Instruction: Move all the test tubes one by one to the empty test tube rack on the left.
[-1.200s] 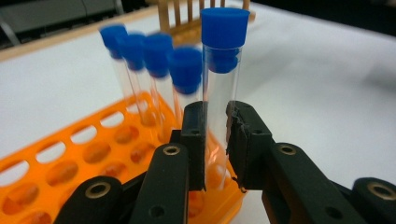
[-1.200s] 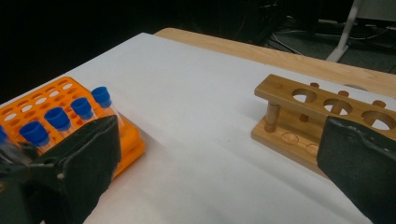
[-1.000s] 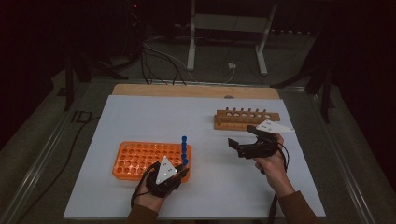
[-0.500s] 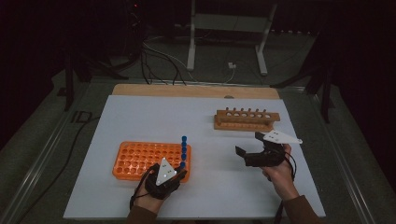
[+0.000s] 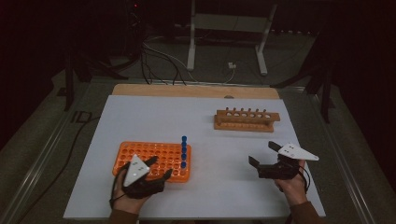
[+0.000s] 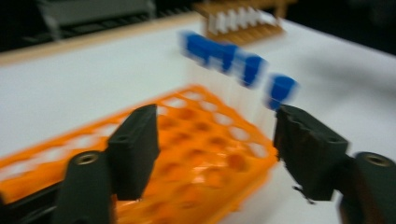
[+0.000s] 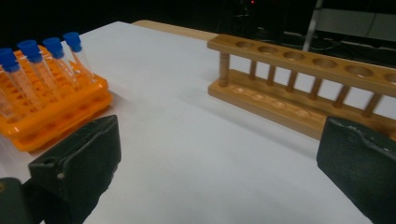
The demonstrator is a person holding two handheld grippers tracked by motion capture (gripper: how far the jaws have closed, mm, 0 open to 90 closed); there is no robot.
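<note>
An orange tube rack lies at the near left of the white table. Several blue-capped tubes stand in a row along its right end. My left gripper hovers over the rack's near edge; its jaws have just been opening and stand apart with nothing gripped. In the left gripper view the rack lies under the left gripper, with the tubes blurred beyond. My right gripper is open at the near right, in front of an empty wooden tube rack.
The white table sheet reaches a wooden strip at the far edge. Metal rails run along both sides. Cables and a stand's legs lie on the dark floor beyond. In the right gripper view the wooden rack stands ahead, the orange rack at left.
My left gripper has opened and slid left along the orange rack, away from the tubes. My right gripper has moved right and nearer the table's front edge.
</note>
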